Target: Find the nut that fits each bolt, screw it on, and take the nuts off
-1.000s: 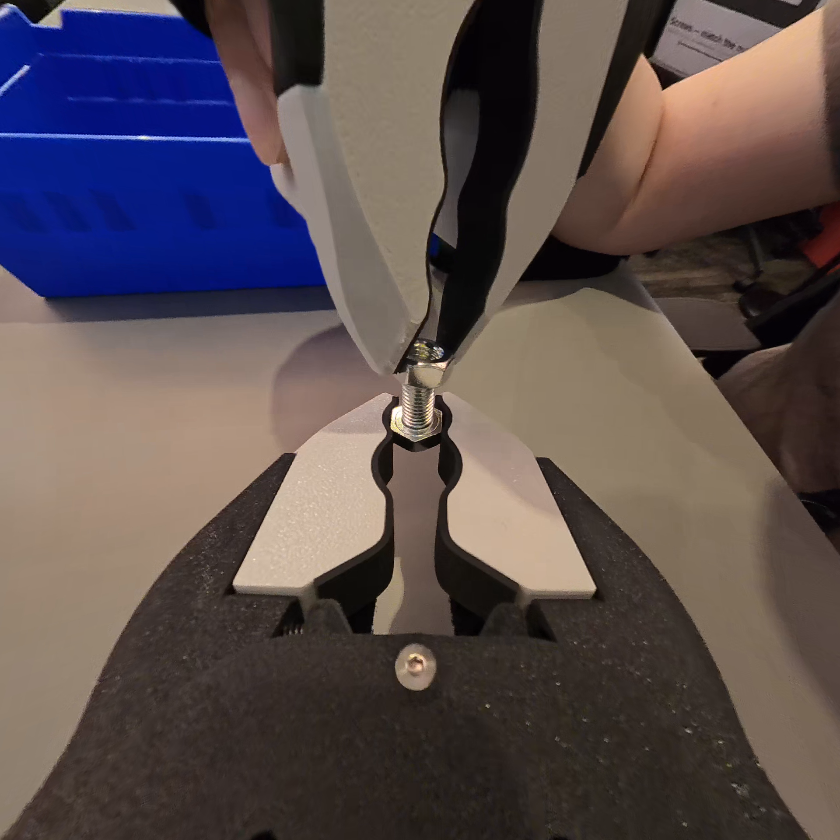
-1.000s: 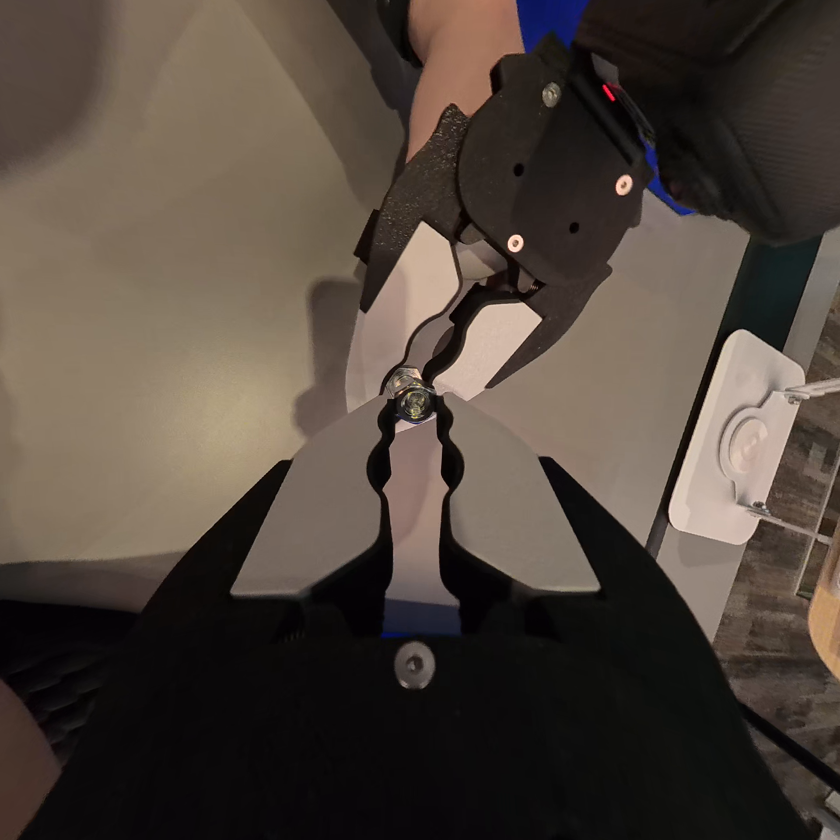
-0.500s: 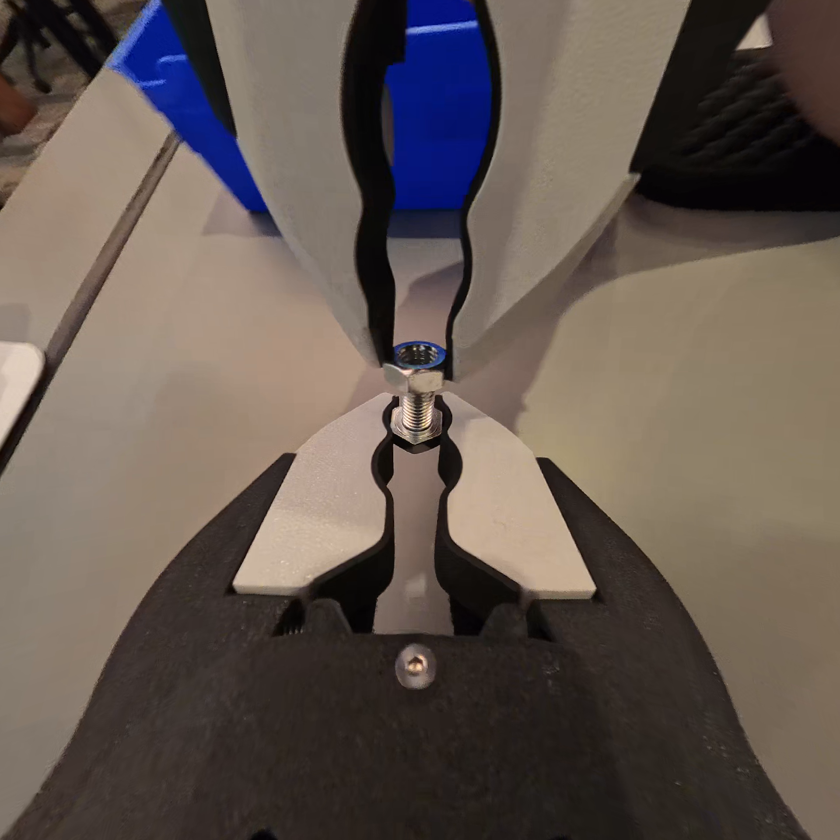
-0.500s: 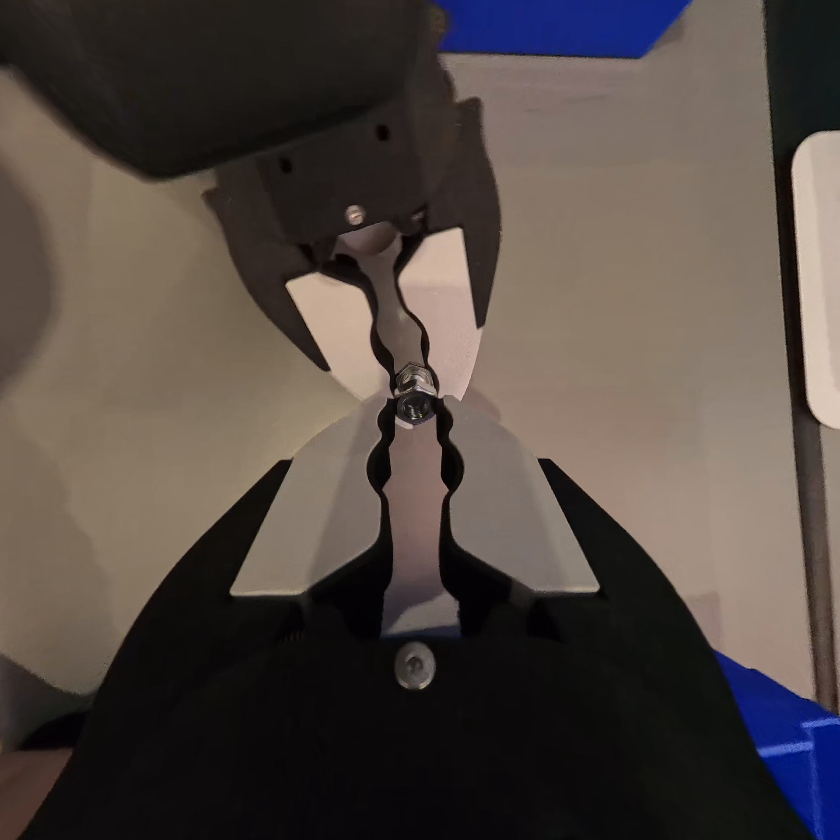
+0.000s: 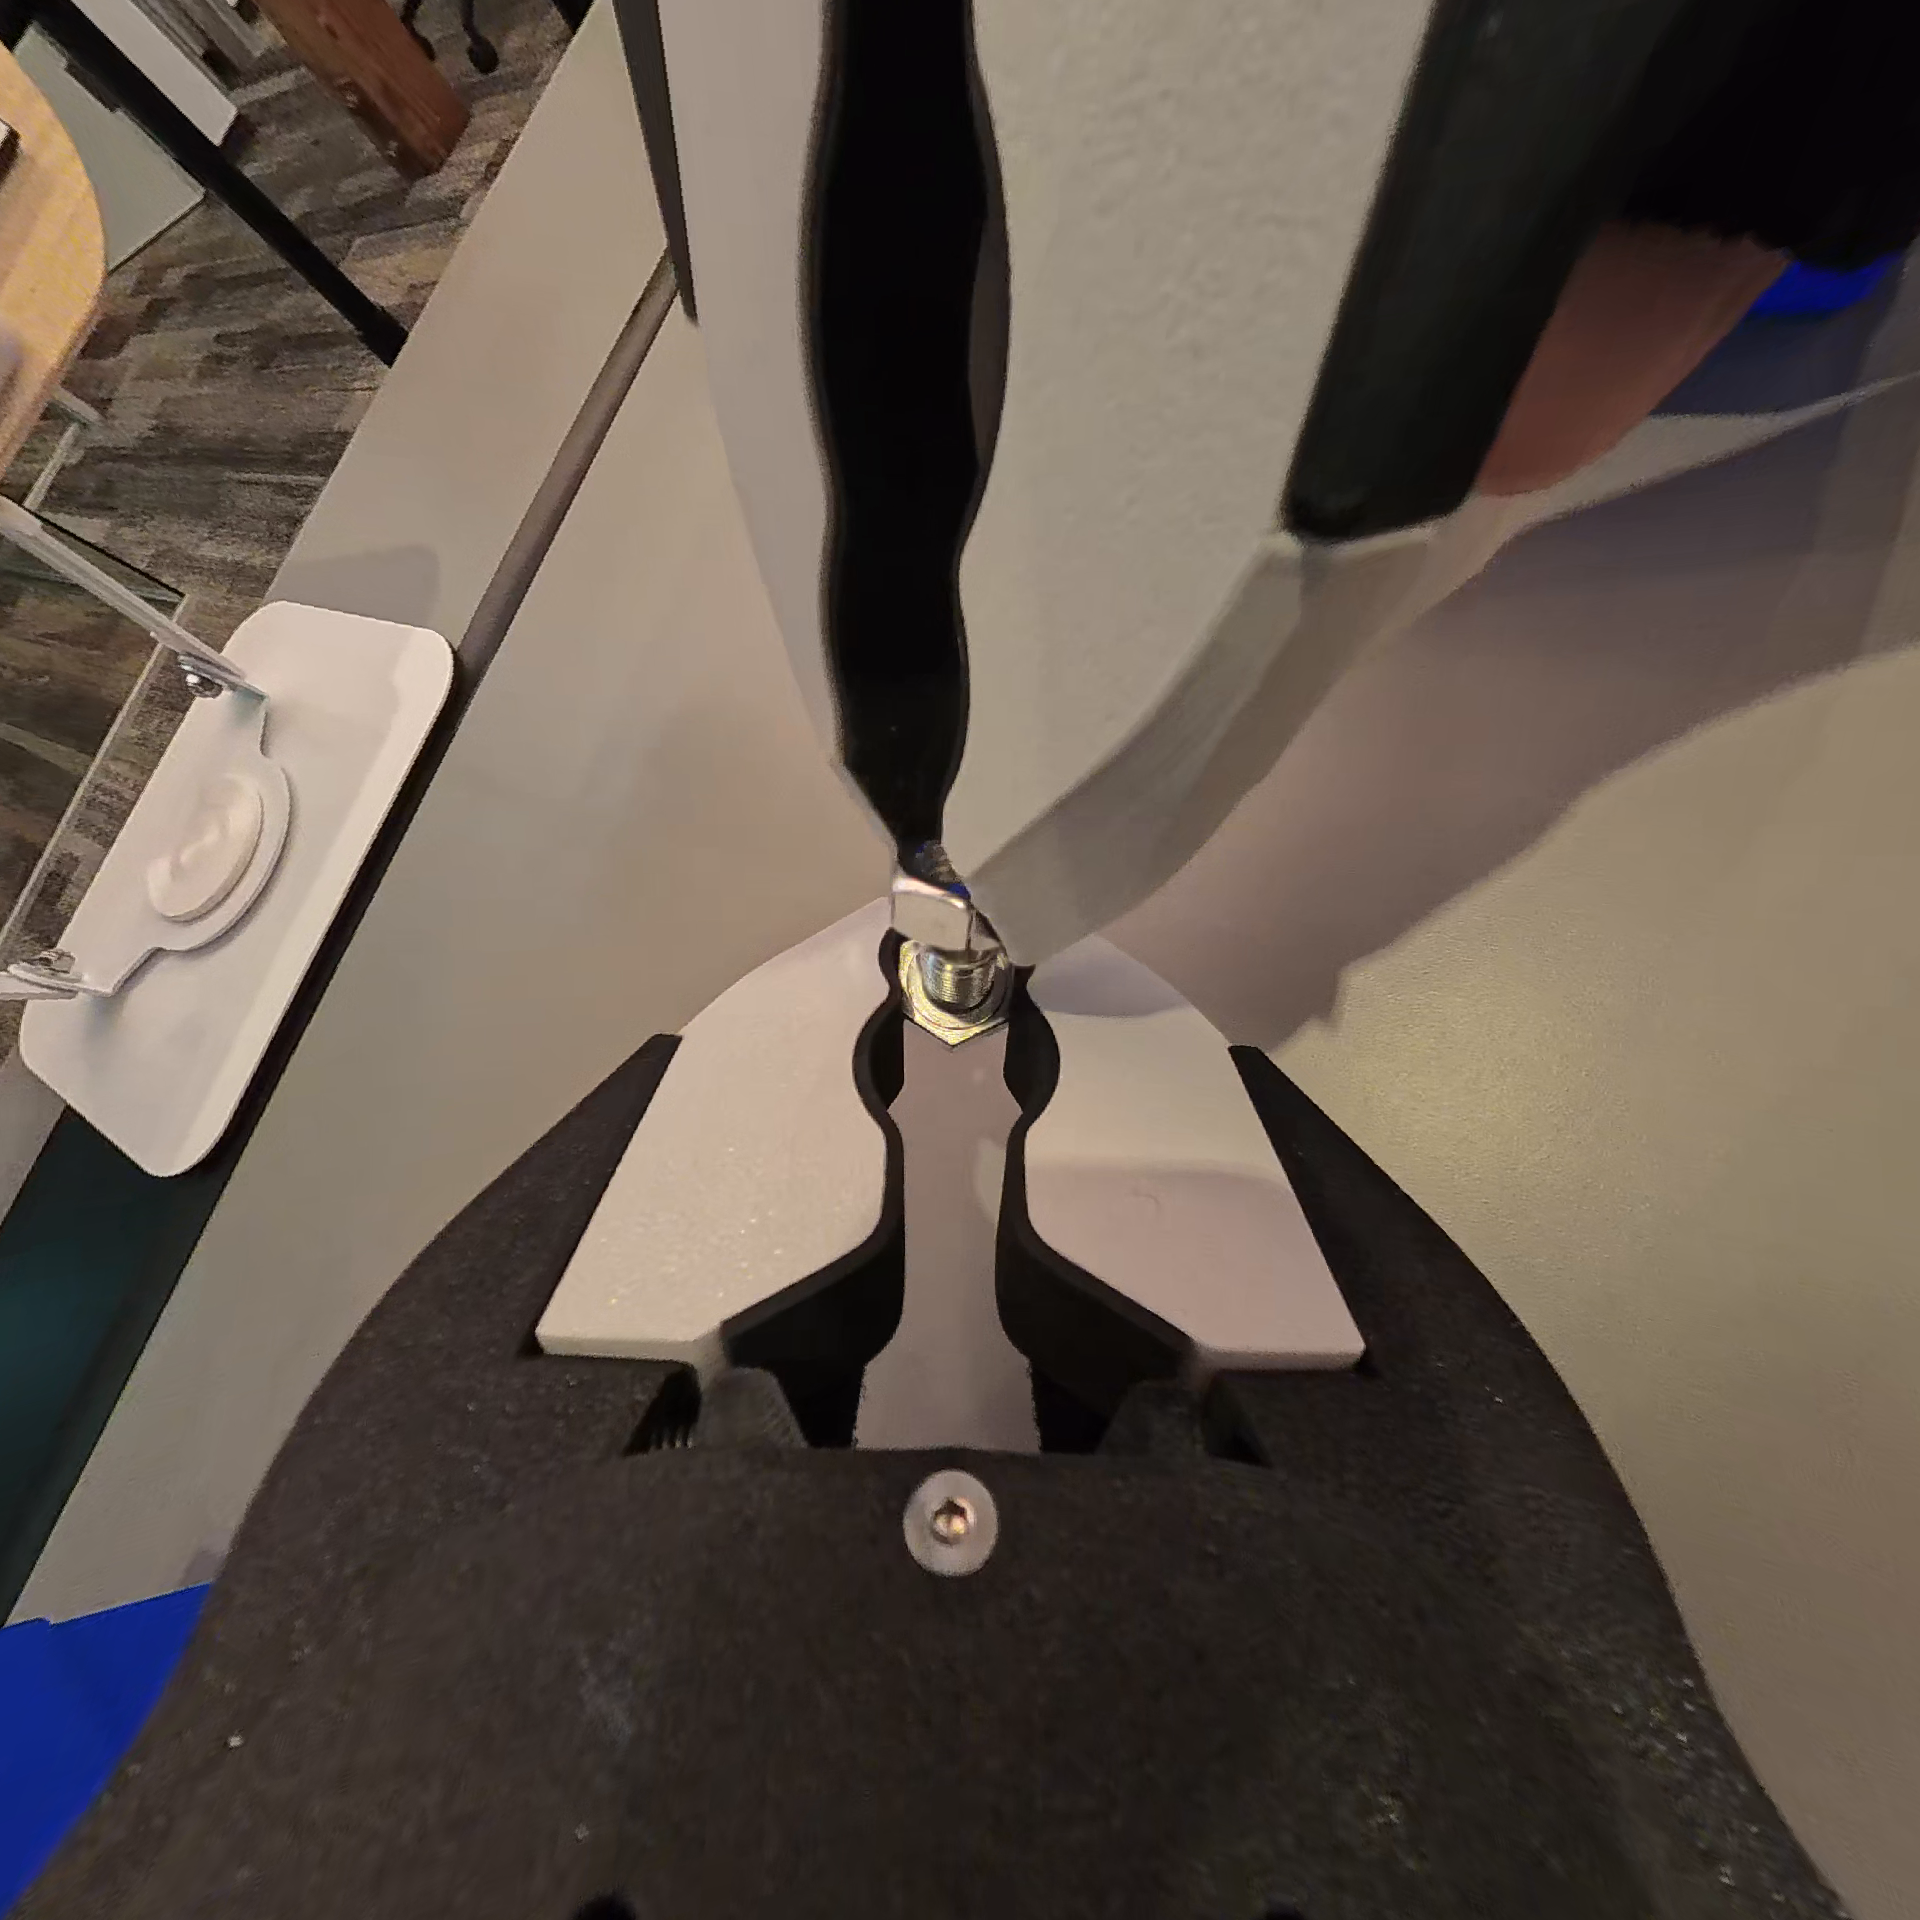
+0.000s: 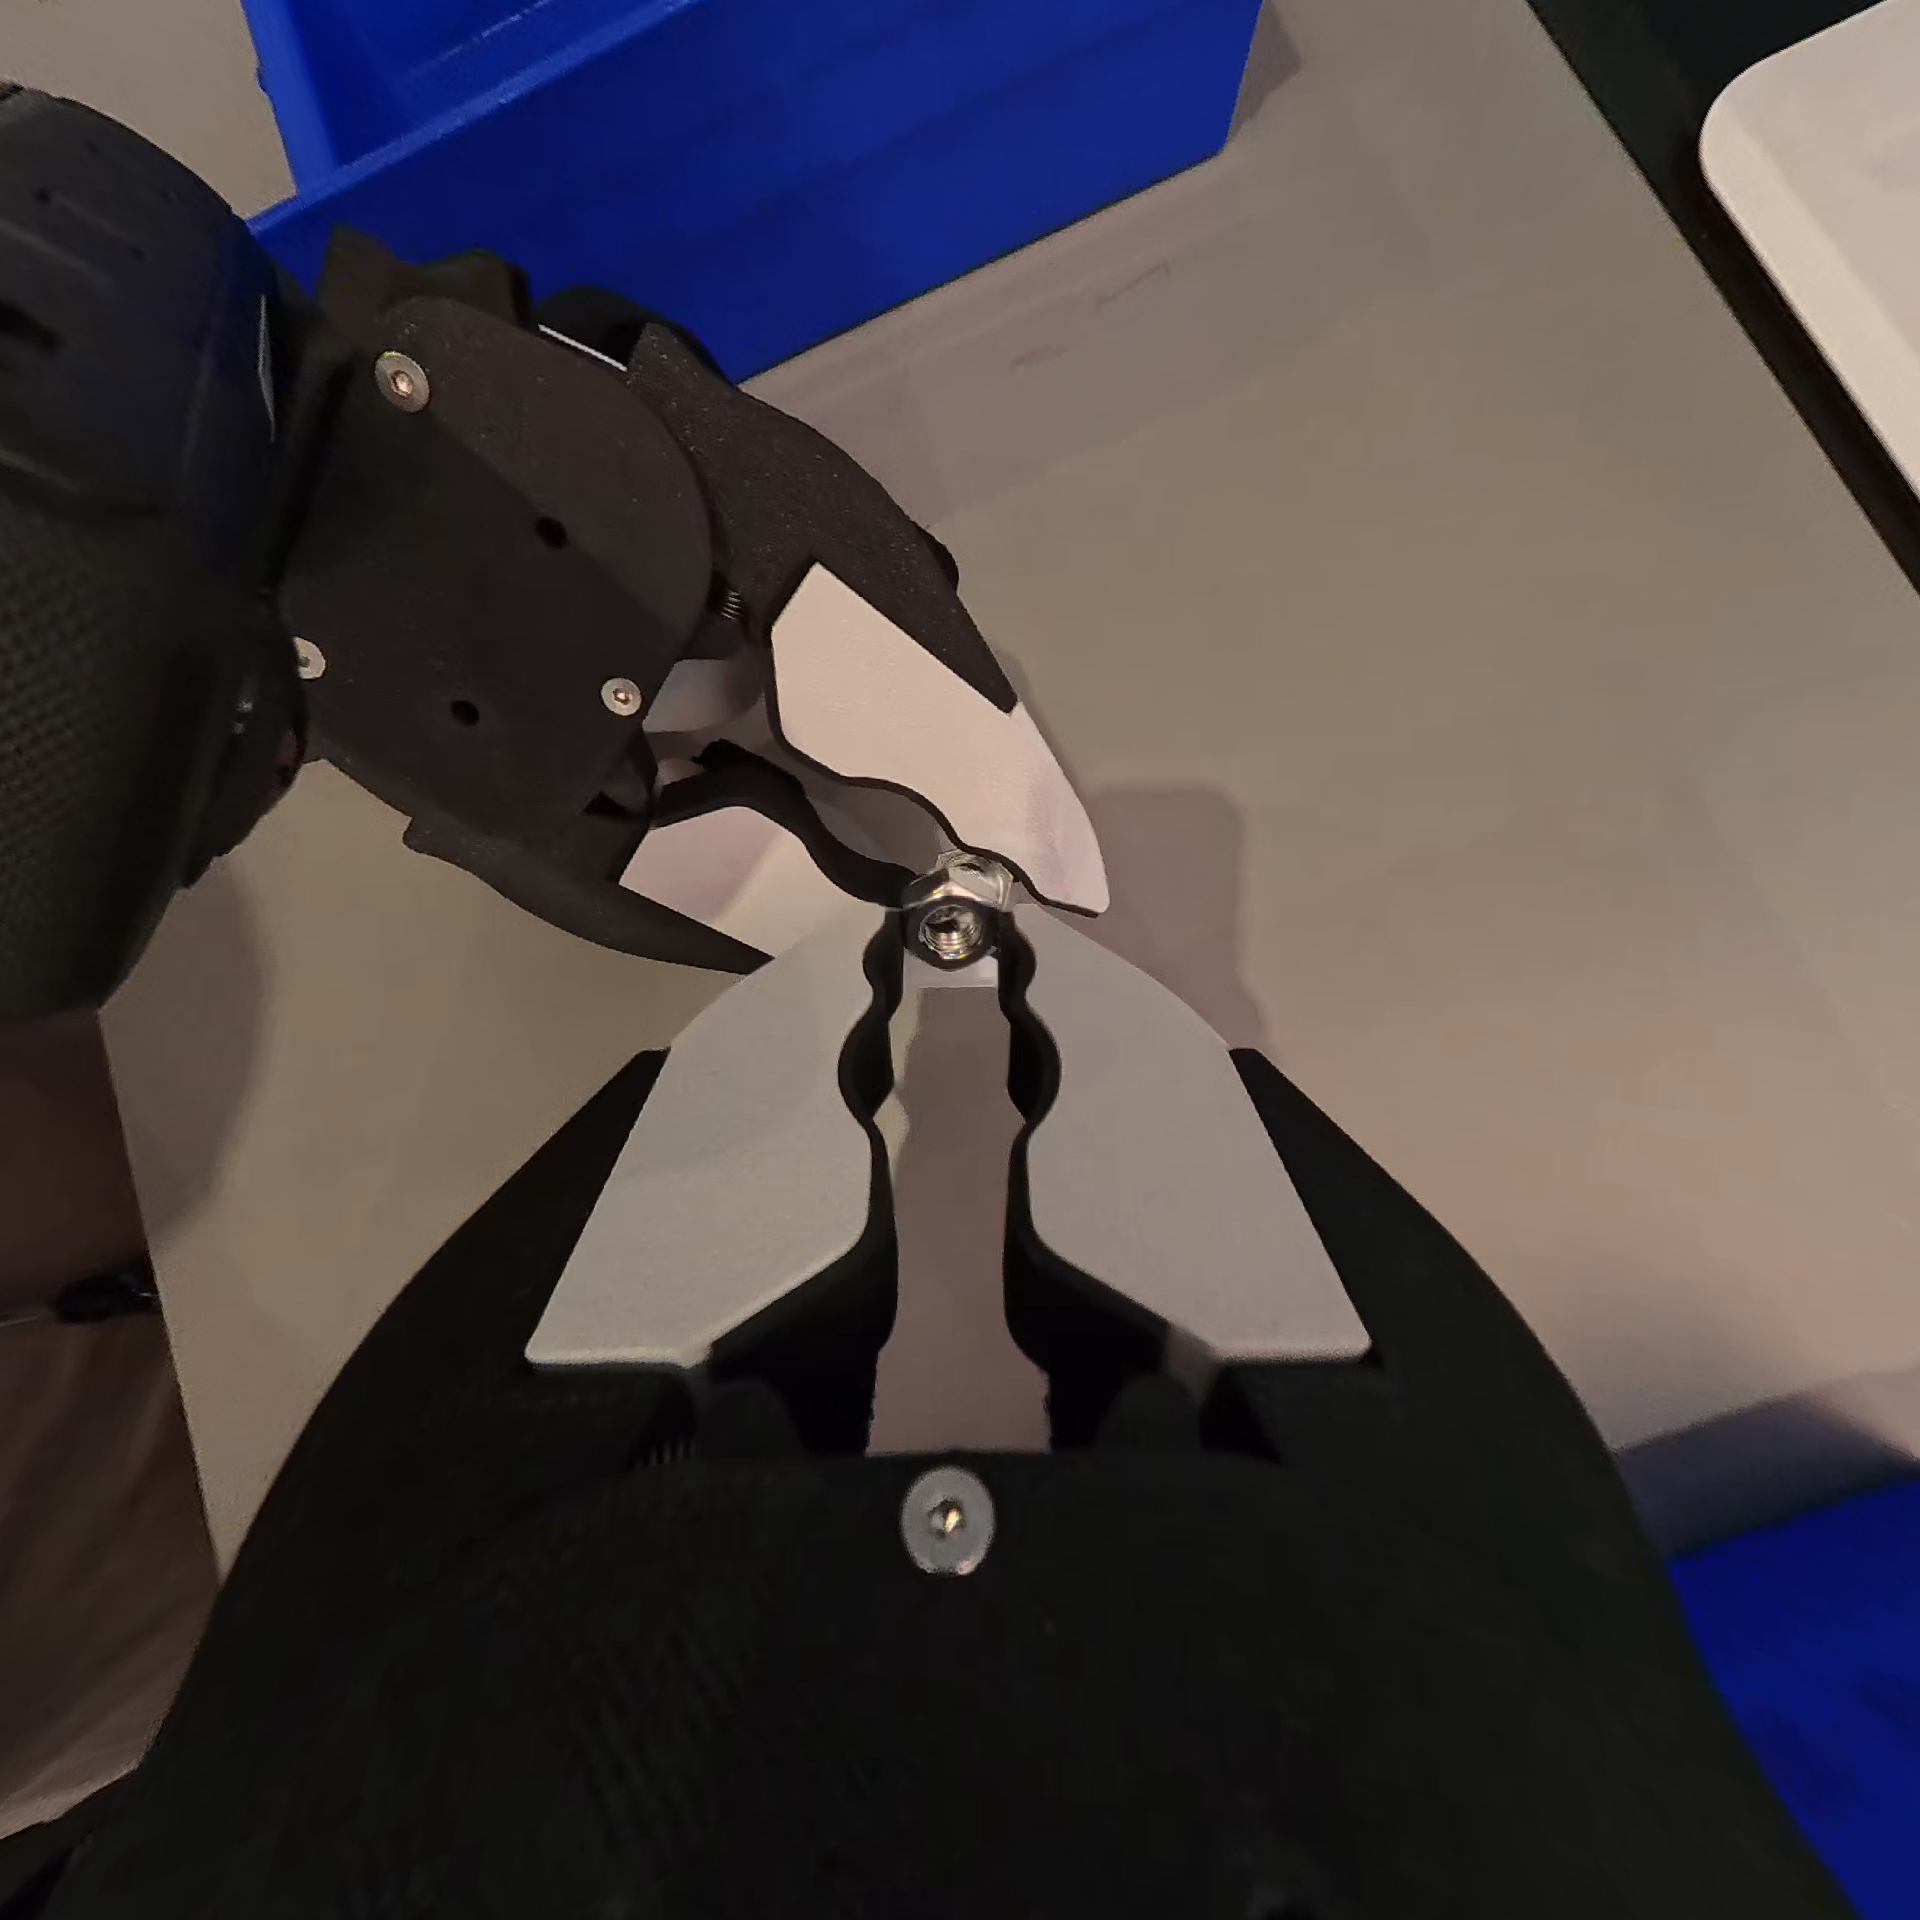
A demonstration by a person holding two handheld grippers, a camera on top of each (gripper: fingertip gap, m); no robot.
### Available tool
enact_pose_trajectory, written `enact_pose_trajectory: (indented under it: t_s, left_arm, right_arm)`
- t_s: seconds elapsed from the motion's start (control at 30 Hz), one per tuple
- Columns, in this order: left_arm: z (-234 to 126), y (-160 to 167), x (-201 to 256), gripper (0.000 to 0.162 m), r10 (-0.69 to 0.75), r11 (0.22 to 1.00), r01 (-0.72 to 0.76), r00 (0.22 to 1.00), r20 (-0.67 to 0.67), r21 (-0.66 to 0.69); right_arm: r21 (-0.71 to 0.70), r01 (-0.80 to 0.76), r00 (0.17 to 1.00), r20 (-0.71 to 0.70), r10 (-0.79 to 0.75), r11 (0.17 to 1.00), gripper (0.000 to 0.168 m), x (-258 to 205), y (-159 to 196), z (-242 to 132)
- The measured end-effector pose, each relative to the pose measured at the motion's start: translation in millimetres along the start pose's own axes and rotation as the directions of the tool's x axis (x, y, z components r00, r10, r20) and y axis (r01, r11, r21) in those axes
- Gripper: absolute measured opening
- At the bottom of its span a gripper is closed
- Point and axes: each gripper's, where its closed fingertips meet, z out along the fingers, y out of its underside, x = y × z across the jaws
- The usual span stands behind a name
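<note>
Left claw (image 5: 951,987) closed on the hexagonal head of a small silver steel bolt (image 5: 954,975), threaded shank pointing away toward the other claw. Right claw (image 6: 948,940) pinched narrow around a shiny silver hex nut (image 6: 945,925), sitting on the bolt's shank tip; threaded bore faces the right wrist camera. Both claws meet tip to tip in the air above the plain grey table (image 6: 1455,727). Blue plastic bin (image 6: 748,156) on the table behind the left claw in the right wrist view. White rounded flat plate (image 5: 218,894) sits beyond the table edge in the left wrist view.
</note>
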Motion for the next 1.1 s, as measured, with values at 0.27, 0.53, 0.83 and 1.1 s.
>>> enact_pose_trajectory:
  t_s: [0.27, 0.53, 0.83, 1.1]
  left_arm:
    - [1.7, 1.9, 7.3, 0.015, -0.055, 0.998, 0.055, 0.995, -0.086, -0.001]
    - [-1.5, -1.0, 16.2, 0.015, -0.235, 0.967, 0.252, 0.929, -0.287, 0.023]
    - [-24.6, -1.8, -9.7, 0.015, -0.193, 0.981, 0.196, 0.963, -0.187, -0.004]
    - [-56.4, -19.1, -27.6, 0.015, -0.256, 0.965, 0.261, 0.959, -0.124, 0.033]
  right_arm:
    - [-0.007, 0.105, 0.993, -0.049, -0.105, 0.994, 0.018, 2.0, -1.7, -5.5]
    - [-0.006, 0.318, 0.947, -0.054, -0.318, 0.948, 0.018, 0.5, 2.3, -18.8]
    - [-0.269, 0.274, 0.956, -0.029, -0.293, 0.923, 0.019, 24.5, 54.6, -0.3]
    - [-0.499, 0.045, 0.977, -0.159, -0.142, 0.866, 0.019, 62.9, 101.5, 12.0]
